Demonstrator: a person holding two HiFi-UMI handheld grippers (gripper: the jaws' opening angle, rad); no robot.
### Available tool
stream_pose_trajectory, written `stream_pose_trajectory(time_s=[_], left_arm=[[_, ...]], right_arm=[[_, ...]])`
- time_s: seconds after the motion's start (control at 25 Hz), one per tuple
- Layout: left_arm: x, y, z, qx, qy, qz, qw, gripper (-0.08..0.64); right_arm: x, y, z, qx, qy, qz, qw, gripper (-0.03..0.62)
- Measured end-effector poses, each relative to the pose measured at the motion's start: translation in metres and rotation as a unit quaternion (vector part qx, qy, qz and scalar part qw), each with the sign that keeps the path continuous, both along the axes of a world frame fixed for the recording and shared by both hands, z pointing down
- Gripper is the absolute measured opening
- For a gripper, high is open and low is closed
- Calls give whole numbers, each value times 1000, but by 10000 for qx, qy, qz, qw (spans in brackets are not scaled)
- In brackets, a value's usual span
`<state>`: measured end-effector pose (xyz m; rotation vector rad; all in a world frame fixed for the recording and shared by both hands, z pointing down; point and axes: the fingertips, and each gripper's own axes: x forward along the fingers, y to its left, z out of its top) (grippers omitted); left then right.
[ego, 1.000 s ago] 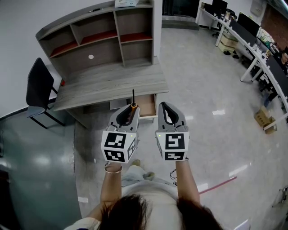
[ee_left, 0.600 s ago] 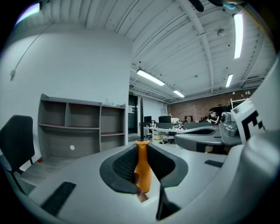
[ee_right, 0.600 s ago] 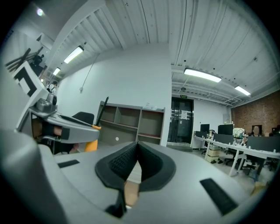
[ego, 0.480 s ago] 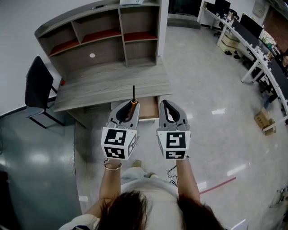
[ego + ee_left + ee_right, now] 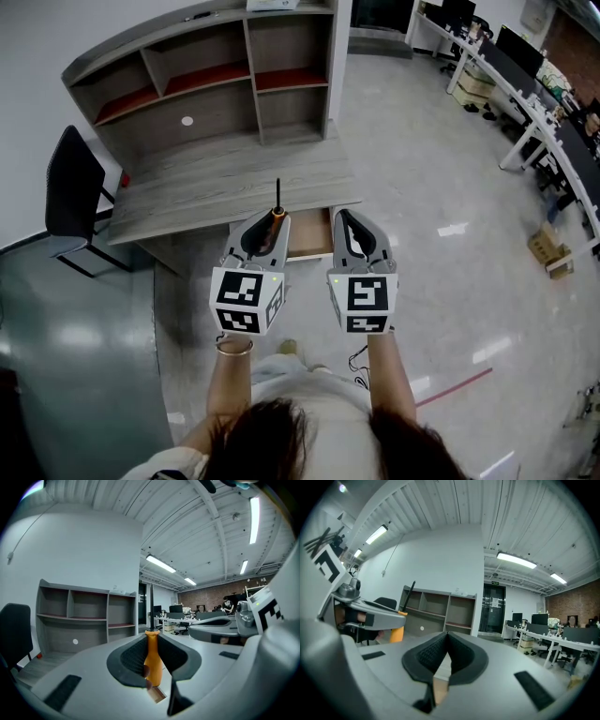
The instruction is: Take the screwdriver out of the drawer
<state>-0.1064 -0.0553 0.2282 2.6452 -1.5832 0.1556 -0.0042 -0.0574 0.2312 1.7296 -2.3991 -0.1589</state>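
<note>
The screwdriver (image 5: pixel 277 217) has an orange handle and a thin dark shaft that points up. My left gripper (image 5: pixel 271 218) is shut on the handle and holds it in the air in front of the desk. In the left gripper view the handle (image 5: pixel 152 660) stands upright between the dark pads. My right gripper (image 5: pixel 346 219) hangs just to the right at the same height, shut with nothing in it (image 5: pixel 447 636). The right gripper view also shows the orange handle (image 5: pixel 397 633) at its left. The open drawer (image 5: pixel 310 233) juts from under the desk's front edge, beyond both grippers.
A grey wooden desk (image 5: pixel 220 183) with a shelf unit (image 5: pixel 202 80) stands ahead. A black chair (image 5: pixel 70 187) is at its left. A glossy floor (image 5: pixel 441 206) stretches to the right, toward office desks (image 5: pixel 539 103) and a cardboard box (image 5: pixel 548 246).
Both grippers, still side by side, have come slightly nearer the desk together with the person. The screwdriver stays held upright in the left gripper.
</note>
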Motion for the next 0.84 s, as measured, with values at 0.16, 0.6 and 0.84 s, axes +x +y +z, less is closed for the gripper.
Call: stream_pose_trajectory(time_s=[0.16,0.6,0.84], left_arm=[[-7,-11,3,-26,42,43,10000,78],[-19,-34,8,-92,171,92,9998,78],[-26,-40,12,-115,193,118,9997,78]], right_arm=[[-6,-10,4,-31,16,54,10000,26],[-16,-28,10,-86,24,198,9998,26],[-23,-36,13,-117,25,209,9997,26]])
